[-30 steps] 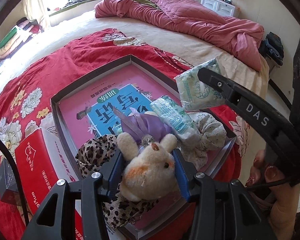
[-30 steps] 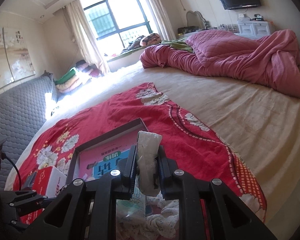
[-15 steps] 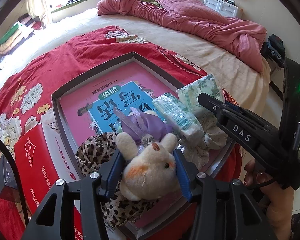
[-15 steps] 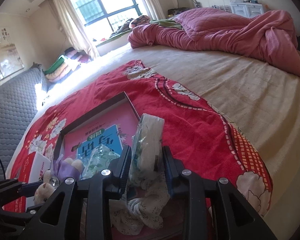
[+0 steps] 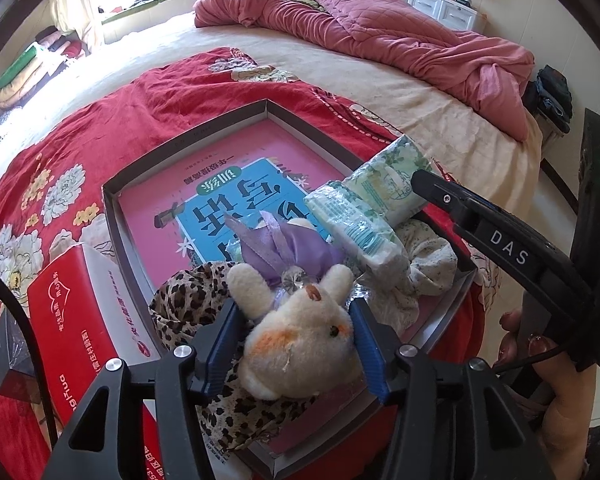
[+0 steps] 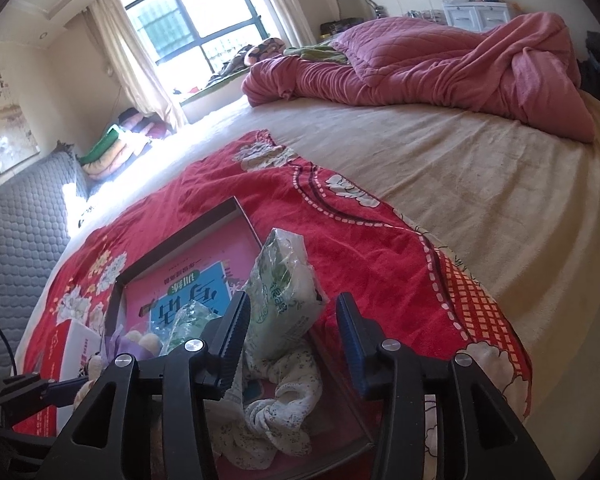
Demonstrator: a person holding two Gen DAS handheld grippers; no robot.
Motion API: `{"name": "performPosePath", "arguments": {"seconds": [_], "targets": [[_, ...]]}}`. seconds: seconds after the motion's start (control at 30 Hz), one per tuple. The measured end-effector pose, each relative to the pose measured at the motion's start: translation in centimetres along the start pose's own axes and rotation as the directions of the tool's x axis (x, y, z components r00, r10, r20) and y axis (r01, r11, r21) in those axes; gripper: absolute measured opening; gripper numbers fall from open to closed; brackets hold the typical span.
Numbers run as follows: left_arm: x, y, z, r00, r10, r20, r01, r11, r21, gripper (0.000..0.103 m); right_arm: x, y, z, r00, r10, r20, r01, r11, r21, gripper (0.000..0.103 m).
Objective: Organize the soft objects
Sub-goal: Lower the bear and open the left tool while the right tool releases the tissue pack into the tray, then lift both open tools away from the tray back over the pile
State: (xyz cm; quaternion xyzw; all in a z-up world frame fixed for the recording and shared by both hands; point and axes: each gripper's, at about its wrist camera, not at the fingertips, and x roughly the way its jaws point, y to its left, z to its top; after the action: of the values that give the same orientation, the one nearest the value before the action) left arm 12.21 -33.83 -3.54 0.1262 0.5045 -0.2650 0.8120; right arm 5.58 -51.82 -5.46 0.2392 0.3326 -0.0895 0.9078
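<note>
My left gripper is shut on a cream plush bunny, held low over the near end of a grey tray on the red floral blanket. The tray holds a pink and blue book, a leopard-print cloth, a purple sachet, a tissue pack in clear wrap and a white floral scrunchie. My right gripper is open. A green floral tissue pack leans against its left finger, resting on the scrunchie at the tray's right side.
A red tissue box lies left of the tray, with a small dark box beside it. A pink quilt is piled at the far end of the bed. A grey padded headboard stands at the left.
My right gripper lowered to the tray's right side and opened, letting go of the green floral tissue pack. My left gripper still holds the bunny, shifted slightly.
</note>
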Motion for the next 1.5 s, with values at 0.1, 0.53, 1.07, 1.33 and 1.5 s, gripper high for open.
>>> {"name": "performPosePath", "arguments": {"seconds": [0.1, 0.53, 1.07, 1.33, 1.5], "targets": [[-0.1, 0.0, 0.0, 1.0, 0.007, -0.001, -0.007, 1.0, 0.004, 0.056, -0.3, 0.0, 0.2, 1.0, 0.001, 0.014, -0.001, 1.0, 0.006, 0.047], [-1.0, 0.6, -0.1, 1.0, 0.024, 0.02, -0.024, 1.0, -0.003, 0.066, -1.3, 0.5, 0.7, 0.999, 0.016, 0.04, -0.016, 1.0, -0.007, 0.057], [-3.3, 0.3, -0.3, 0.997, 0.035, 0.064, -0.036, 0.999, 0.009, 0.068, -2.5, 1.4, 1.0, 0.997, 0.023, 0.08, -0.02, 0.999, -0.038, 0.069], [-5.4, 0.7, -0.5, 0.992, 0.044, 0.114, -0.044, 0.999, -0.004, 0.072, -2.9, 1.9, 1.0, 0.996, 0.015, 0.085, -0.01, 0.998, -0.062, 0.073], [-6.8, 1.4, -0.7, 0.988, 0.071, 0.136, -0.068, 0.997, -0.027, 0.075, -3.7, 2.5, 1.2, 0.995, 0.019, 0.099, -0.012, 0.997, -0.072, 0.074]]}}
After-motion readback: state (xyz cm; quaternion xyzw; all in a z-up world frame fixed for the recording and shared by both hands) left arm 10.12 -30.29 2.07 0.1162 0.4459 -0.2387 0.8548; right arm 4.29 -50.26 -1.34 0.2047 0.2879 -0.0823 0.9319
